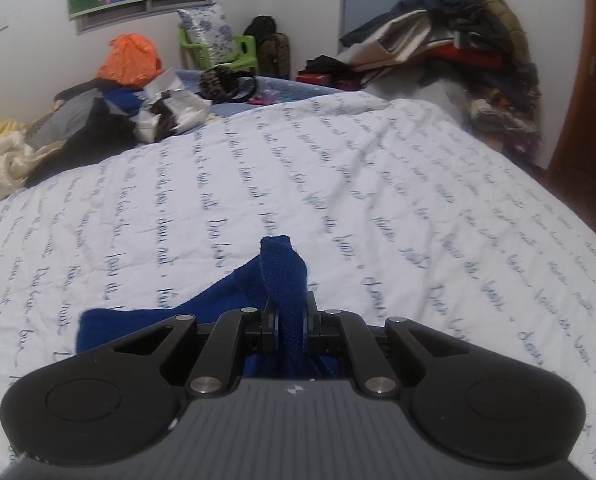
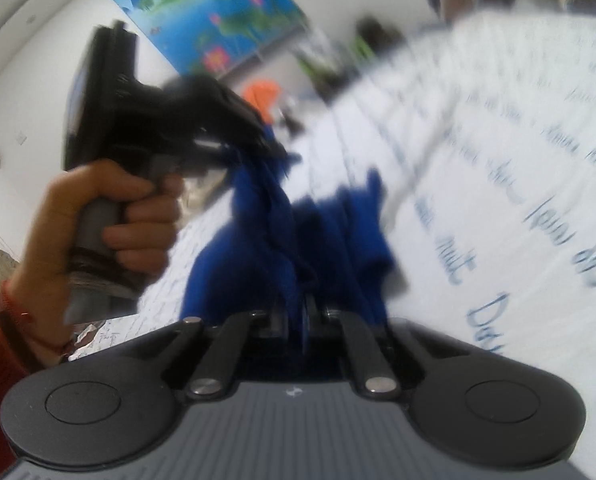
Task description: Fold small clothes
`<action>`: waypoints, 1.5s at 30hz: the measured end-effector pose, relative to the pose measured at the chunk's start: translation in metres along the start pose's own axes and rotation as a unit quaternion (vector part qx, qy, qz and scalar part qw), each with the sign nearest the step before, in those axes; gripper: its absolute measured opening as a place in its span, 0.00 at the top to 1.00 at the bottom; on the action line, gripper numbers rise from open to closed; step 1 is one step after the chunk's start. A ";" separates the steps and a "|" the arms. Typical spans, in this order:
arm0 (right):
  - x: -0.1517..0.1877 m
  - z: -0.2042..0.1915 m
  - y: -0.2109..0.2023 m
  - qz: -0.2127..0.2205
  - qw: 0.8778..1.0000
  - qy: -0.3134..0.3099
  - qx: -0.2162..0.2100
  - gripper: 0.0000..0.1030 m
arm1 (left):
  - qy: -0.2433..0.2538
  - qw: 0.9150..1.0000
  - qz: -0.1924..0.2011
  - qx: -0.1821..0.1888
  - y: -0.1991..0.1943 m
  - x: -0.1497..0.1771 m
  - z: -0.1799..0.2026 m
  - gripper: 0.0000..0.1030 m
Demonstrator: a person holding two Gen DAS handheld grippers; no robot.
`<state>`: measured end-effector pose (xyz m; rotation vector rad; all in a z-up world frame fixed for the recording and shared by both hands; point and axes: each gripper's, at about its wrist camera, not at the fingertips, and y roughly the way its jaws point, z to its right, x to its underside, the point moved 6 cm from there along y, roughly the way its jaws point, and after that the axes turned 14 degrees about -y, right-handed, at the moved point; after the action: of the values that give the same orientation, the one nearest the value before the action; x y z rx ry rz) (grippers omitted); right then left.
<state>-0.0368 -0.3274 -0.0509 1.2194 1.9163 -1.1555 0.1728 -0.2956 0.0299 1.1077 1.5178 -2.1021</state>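
Observation:
A small dark blue knit garment [image 1: 233,292] is held up over the white quilt with blue script [image 1: 378,184]. My left gripper [image 1: 290,316] is shut on one bunched edge of it, which sticks up between the jaws. In the blurred right wrist view, my right gripper [image 2: 298,316] is shut on another part of the same blue garment [image 2: 257,232], which hangs between both grippers. The left gripper [image 2: 257,140], held by a hand, shows there at upper left, clamping the cloth.
A pile of clothes and bags [image 1: 109,104] lies at the bed's far left. A green chair with a pillow [image 1: 217,44] stands by the wall. A heap of coats [image 1: 458,40] sits at the far right. A wooden door [image 1: 590,80] is at the right edge.

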 end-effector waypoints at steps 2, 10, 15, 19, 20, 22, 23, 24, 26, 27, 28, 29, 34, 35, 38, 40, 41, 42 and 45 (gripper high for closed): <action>0.000 0.005 -0.006 -0.006 1.000 0.001 0.007 0.95 | 0.012 1.000 -0.005 0.005 0.005 0.007 0.012 0.90; 0.021 0.019 0.011 -0.068 0.998 0.015 0.010 0.94 | 0.056 0.998 -0.036 -0.010 0.041 0.028 0.019 0.38; 0.019 0.023 0.017 -0.076 0.997 0.014 0.000 0.93 | 0.072 0.995 0.054 -0.052 0.007 0.008 -0.011 0.05; 0.017 0.027 0.016 -0.076 0.997 0.014 -0.002 0.92 | 0.053 0.993 0.092 -0.060 -0.036 0.016 -0.057 0.00; 0.017 0.028 0.016 -0.076 0.997 0.016 -0.002 0.92 | 0.042 0.993 0.092 -0.057 -0.044 0.025 -0.071 0.00; 0.017 0.028 0.013 -0.079 0.997 0.018 -0.003 0.92 | 0.020 0.995 0.084 -0.060 -0.058 0.048 -0.100 0.00; 0.017 0.027 0.016 -0.081 0.997 0.015 -0.002 0.92 | 0.008 0.995 0.078 -0.062 -0.063 0.061 -0.113 0.00; 0.016 0.026 0.016 -0.082 0.997 0.010 0.000 0.92 | -0.004 0.995 0.071 -0.063 -0.068 0.074 -0.125 0.00; 0.015 0.025 0.015 -0.085 0.996 0.000 0.002 0.91 | -0.037 0.996 0.055 -0.054 -0.078 0.101 -0.149 0.00; 0.015 0.025 0.016 -0.086 0.996 -0.002 0.003 0.91 | -0.055 0.996 0.049 -0.042 -0.083 0.112 -0.158 0.00; 0.017 0.025 0.014 -0.087 0.996 -0.001 0.003 0.91 | -0.072 0.996 0.043 -0.028 -0.089 0.123 -0.165 0.00; 0.017 0.025 0.014 -0.087 0.996 0.001 0.002 0.91 | -0.088 0.995 0.038 -0.015 -0.094 0.132 -0.171 0.00; 0.017 0.025 0.013 -0.089 0.996 0.001 0.008 0.90 | -0.135 0.989 0.019 0.054 -0.103 0.154 -0.172 0.02; 0.017 0.024 0.012 -0.089 0.996 -0.001 0.011 0.90 | -0.139 0.988 0.017 0.062 -0.101 0.156 -0.170 0.03; 0.016 0.022 0.011 -0.090 0.996 -0.007 0.017 0.88 | -0.155 0.985 0.006 0.074 -0.095 0.166 -0.174 0.08; 0.016 0.020 0.010 -0.090 0.996 -0.012 0.017 0.79 | -0.170 0.982 0.000 0.082 -0.091 0.172 -0.177 0.08; 0.016 0.020 0.009 -0.089 0.996 -0.015 0.016 0.76 | -0.172 0.981 0.006 0.084 -0.092 0.173 -0.177 0.08; 0.016 0.020 0.008 -0.087 0.996 -0.020 0.021 0.61 | -0.171 0.982 0.009 0.084 -0.092 0.173 -0.177 0.08; 0.012 0.021 0.002 -0.069 0.996 -0.040 0.041 0.30 | -0.164 0.983 0.011 0.084 -0.093 0.173 -0.176 0.10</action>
<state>-0.0400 -0.3409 -0.0712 1.0805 1.9348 -1.3450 0.0703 -0.0702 -0.0610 0.7749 1.1890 -2.2931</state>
